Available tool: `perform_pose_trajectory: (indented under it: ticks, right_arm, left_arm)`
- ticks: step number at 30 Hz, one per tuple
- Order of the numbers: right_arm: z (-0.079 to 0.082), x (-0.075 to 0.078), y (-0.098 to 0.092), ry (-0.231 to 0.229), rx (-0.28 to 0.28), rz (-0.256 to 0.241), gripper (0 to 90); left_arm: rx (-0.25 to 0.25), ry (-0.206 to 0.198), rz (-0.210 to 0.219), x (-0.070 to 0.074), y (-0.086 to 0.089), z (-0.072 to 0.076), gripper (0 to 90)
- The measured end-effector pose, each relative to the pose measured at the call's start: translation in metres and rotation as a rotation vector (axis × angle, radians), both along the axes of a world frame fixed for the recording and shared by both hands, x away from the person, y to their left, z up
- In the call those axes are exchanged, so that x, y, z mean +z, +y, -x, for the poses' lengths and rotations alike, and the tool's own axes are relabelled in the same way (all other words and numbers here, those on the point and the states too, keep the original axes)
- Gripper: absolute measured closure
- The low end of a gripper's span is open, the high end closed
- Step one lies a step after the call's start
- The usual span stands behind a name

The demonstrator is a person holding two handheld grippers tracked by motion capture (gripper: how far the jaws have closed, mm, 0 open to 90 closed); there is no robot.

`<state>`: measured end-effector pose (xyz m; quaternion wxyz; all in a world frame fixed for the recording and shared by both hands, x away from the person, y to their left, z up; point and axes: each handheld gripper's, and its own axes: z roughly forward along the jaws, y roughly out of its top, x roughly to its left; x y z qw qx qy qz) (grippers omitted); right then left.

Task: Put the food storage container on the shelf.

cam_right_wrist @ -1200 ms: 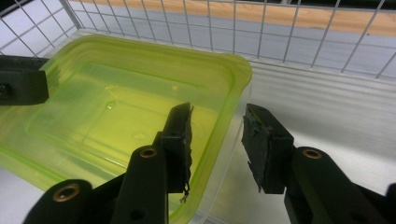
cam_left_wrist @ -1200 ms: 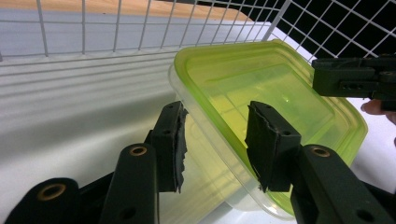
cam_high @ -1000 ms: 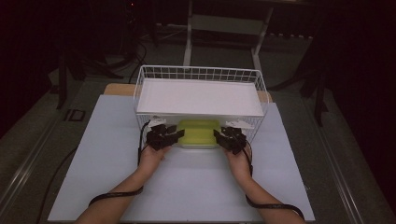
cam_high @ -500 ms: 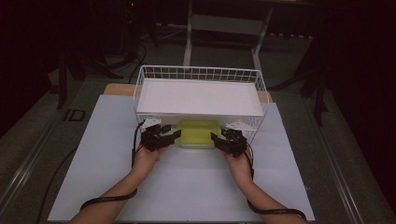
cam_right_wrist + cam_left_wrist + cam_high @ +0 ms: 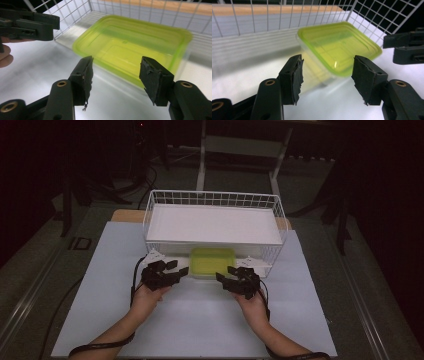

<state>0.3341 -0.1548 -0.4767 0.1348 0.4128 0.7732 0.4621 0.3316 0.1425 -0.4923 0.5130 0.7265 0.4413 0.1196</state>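
Observation:
A clear container with a yellow-green lid (image 5: pixel 212 261) sits at the open front of a white wire rack (image 5: pixel 215 199), half under the rack's white top board (image 5: pixel 212 224). My left gripper (image 5: pixel 181 270) is just off the container's near left corner, open and empty. My right gripper (image 5: pixel 223 276) is off its near right corner, also open. In the left gripper view the container (image 5: pixel 339 47) lies beyond the spread fingers (image 5: pixel 292 77), untouched. In the right gripper view the container (image 5: pixel 135 47) also lies ahead of the parted fingers (image 5: pixel 152 77), with the left gripper (image 5: pixel 30 23) at upper left.
A white sheet (image 5: pixel 200 320) covers the table in front of the rack. The wire side and back walls (image 5: pixel 382 17) close in around the container. Dark floor, stand legs and cables lie beyond the table. Both forearms enter from the bottom edge.
Both grippers have drawn back from the container's sides toward the person. The container has stayed at the rack's front.

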Motion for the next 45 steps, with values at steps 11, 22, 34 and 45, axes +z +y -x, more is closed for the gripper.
perform_pose_trajectory:
  ticks: [11, 22, 34, 45]
  right_arm:
    - [0.01, -0.015, 0.018, -0.01, -0.009, 0.109, 65.8]
    - [0.006, -0.025, 0.03, 0.003, 0.0, 0.137, 89.9]
    - [-0.008, -0.043, 0.048, 0.007, -0.012, 0.171, 89.8]
    - [-0.032, -0.042, 0.046, -0.009, -0.07, 0.164, 89.8]
  left_arm:
    - [-0.077, 0.041, -0.023, -0.004, 0.014, 0.03, 33.5]
    - [-0.13, 0.032, -0.02, -0.016, 0.018, 0.058, 4.7]
    - [-0.085, -0.05, -0.069, -0.014, 0.019, 0.066, 0.6]
    - [-0.106, -0.042, -0.066, -0.02, 0.015, 0.064, 0.6]
